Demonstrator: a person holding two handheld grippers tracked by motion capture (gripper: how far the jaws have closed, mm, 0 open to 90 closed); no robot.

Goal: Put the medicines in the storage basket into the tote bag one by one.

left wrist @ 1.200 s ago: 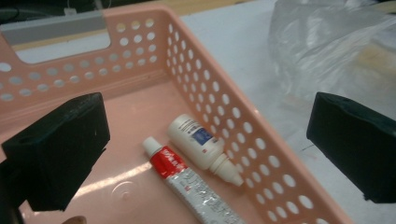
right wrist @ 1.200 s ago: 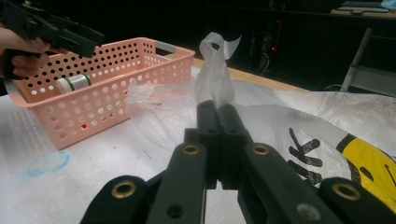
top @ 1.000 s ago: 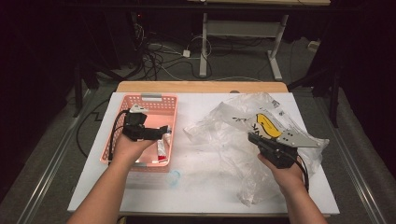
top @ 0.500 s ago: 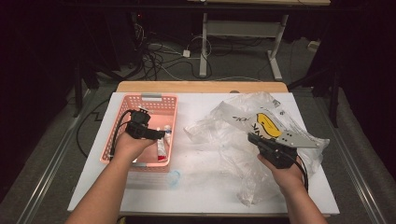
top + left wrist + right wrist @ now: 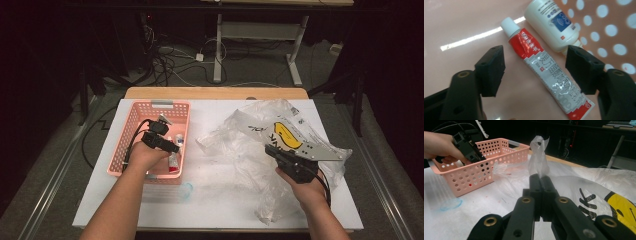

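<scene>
A pink perforated basket stands on the left of the white table. On its floor lie a red-and-silver tube with a white cap and a white bottle with a blue label. My left gripper hangs open just above the tube, one jaw on each side, touching nothing. From above, the left gripper points down into the basket, over the tube. My right gripper is shut on a twisted piece of a clear plastic bag. The bag, with a yellow smiley print, spreads over the table's right half.
A small clear round piece with a blue rim lies on the table in front of the basket. The basket's grey handle is at its far end. Cables and table legs stand on the floor beyond the table's wooden far edge.
My left gripper has shifted slightly inside the basket and now sits low over the tube. The right gripper and the bag have hardly moved.
</scene>
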